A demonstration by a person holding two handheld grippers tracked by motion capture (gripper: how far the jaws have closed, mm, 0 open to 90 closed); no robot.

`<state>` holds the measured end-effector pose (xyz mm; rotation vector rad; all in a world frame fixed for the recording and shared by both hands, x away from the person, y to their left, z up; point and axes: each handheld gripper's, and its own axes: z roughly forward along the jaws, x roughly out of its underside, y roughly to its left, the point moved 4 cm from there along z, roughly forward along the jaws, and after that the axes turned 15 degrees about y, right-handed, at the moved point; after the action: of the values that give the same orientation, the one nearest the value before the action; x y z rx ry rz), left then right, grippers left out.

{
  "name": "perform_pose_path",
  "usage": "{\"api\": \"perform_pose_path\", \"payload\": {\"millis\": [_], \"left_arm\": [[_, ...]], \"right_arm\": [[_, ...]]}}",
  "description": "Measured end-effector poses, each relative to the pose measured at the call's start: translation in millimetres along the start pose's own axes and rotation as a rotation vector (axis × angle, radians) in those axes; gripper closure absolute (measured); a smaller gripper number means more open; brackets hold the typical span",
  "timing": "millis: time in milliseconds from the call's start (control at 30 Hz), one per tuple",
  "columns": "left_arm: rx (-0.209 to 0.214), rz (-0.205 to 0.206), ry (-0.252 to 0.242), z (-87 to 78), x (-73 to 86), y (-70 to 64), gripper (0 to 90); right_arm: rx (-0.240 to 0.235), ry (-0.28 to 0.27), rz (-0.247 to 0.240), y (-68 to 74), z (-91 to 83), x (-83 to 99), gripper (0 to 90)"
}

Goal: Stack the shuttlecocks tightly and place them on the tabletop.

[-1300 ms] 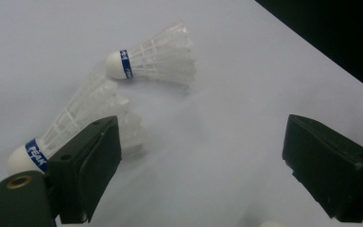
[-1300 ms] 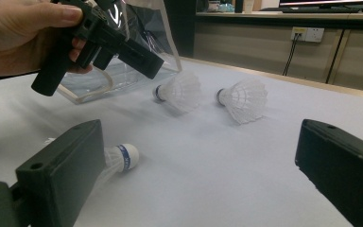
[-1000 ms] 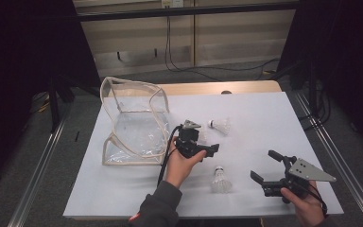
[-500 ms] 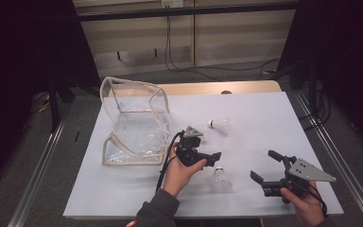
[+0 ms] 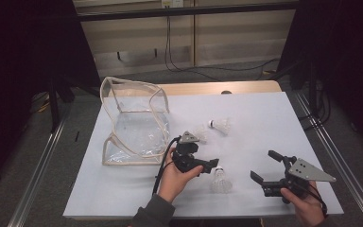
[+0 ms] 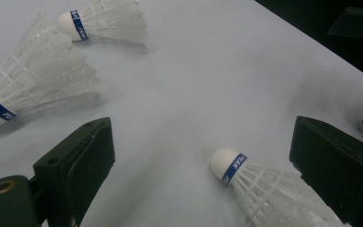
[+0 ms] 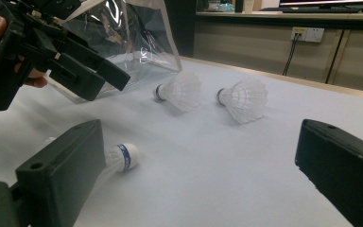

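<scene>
Blue "PEAK" band on shuttlecock [image 6: 264, 187]

In the left gripper view, the white feathered shuttlecock with a blue band [image 6: 260, 187] runs off the bottom edge; another white shuttlecock [image 6: 33, 85] is cut at the left. In the right gripper view, a black jaw hides the nearest shuttlecock's [image 7: 123, 157] feathers

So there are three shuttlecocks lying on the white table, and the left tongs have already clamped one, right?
Not quite. The left tongs are open, with the nearest shuttlecock lying loose between the jaws, as the left gripper view shows. The three shuttlecocks do lie on the white table.
</scene>
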<state>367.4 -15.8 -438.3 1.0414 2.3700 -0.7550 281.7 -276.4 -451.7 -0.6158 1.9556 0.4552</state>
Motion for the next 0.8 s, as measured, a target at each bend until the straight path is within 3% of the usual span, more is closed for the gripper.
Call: {"api": "perform_pose_path", "payload": {"millis": [800], "left_arm": [[0.059,0.070,0.010,-12.8,28.3,-1.1,3.8]], "right_arm": [[0.003,0.002,0.000,0.0,-0.7,0.0,1.6]]}}
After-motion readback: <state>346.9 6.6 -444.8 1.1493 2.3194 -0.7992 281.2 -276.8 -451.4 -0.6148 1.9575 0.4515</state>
